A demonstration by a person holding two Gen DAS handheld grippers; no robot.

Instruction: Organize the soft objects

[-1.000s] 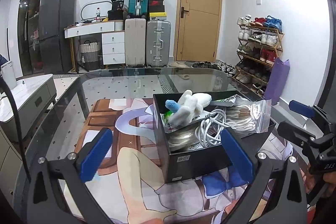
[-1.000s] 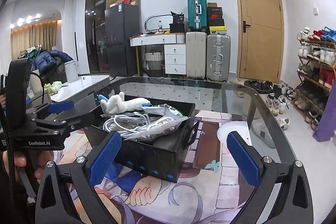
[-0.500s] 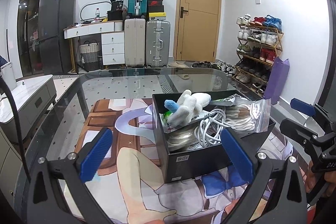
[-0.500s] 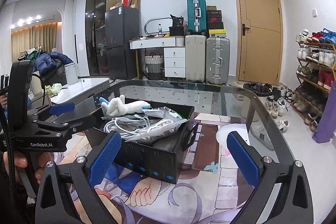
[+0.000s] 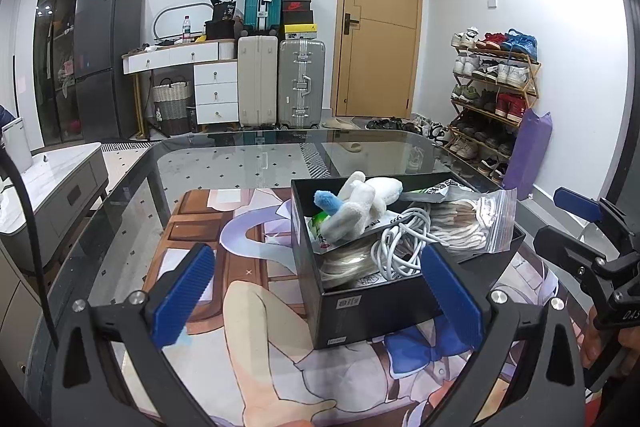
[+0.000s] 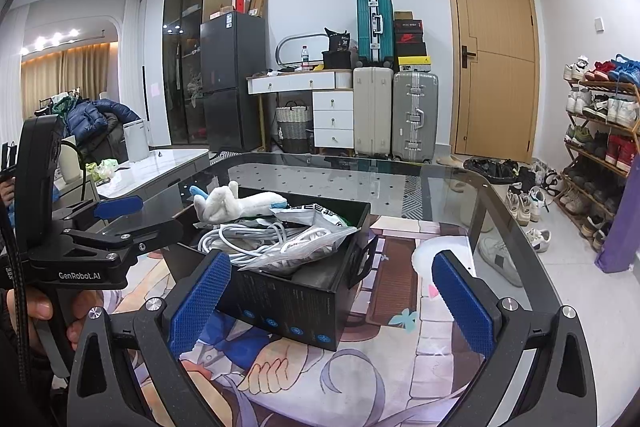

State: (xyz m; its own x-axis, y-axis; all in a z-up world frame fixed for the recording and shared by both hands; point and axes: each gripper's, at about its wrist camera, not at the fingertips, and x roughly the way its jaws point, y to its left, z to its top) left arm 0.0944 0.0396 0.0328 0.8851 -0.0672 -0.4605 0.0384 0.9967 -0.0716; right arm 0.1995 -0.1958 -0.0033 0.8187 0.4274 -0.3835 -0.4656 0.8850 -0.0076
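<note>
Black box (image 5: 384, 301) at one o'clock, holding plush toy (image 5: 360, 205), white cable (image 5: 400, 247) and zip bag (image 5: 476, 223). Left gripper (image 5: 316, 293) and right gripper (image 6: 330, 301) both spread wide, gripping nothing. Fits either a filled box or one awaiting emptying.

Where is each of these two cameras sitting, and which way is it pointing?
Left wrist: on the left gripper, facing the black box and the door; its open fingers and the right gripper show.
Right wrist: on the right gripper, facing the box from its other side; a hand shows.
Shared: box, plush toy, white cable.

Cable (image 5: 400, 247) and bags hide the black box's (image 5: 372, 311) lower contents.
</note>
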